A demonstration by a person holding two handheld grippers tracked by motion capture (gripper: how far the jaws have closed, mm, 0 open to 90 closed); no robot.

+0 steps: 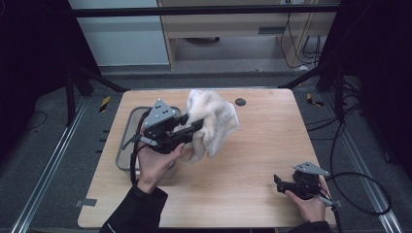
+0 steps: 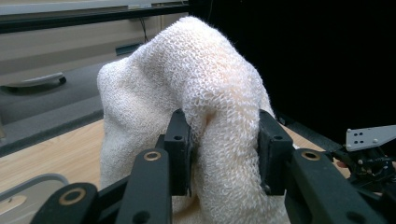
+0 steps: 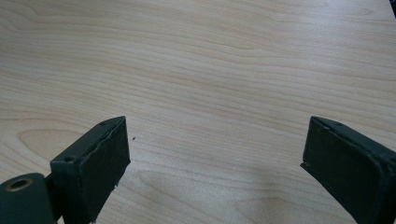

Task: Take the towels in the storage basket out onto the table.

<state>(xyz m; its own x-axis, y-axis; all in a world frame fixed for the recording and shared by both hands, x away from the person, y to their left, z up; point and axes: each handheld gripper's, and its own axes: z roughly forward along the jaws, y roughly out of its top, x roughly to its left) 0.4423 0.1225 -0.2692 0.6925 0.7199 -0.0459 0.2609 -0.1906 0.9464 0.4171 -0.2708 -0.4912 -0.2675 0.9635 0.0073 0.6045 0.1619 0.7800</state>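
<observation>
Jaws of the left gripper point(image 1: 194, 127) are clenched on a thick fold of the cream towel point(image 1: 214, 121), and the cloth hangs bunched above the tabletop point(image 1: 252, 160), just beside the grey bin point(image 1: 127, 127) at the left edge. Those of the right gripper point(image 1: 279, 183) stand released with nothing between them, low over bare wood near the front right corner.

As a judgement, the lift is done: the towel is gathered and off the surface, while setting it down, whether into the bin or spread flat, is yet to come.

From the left gripper view, the towel point(image 2: 187, 93) bulges between the pads point(image 2: 180, 149), showing a firm pinch that the high view leaves unclear. Only the high view places the bin, the hand and both grippers together.
</observation>
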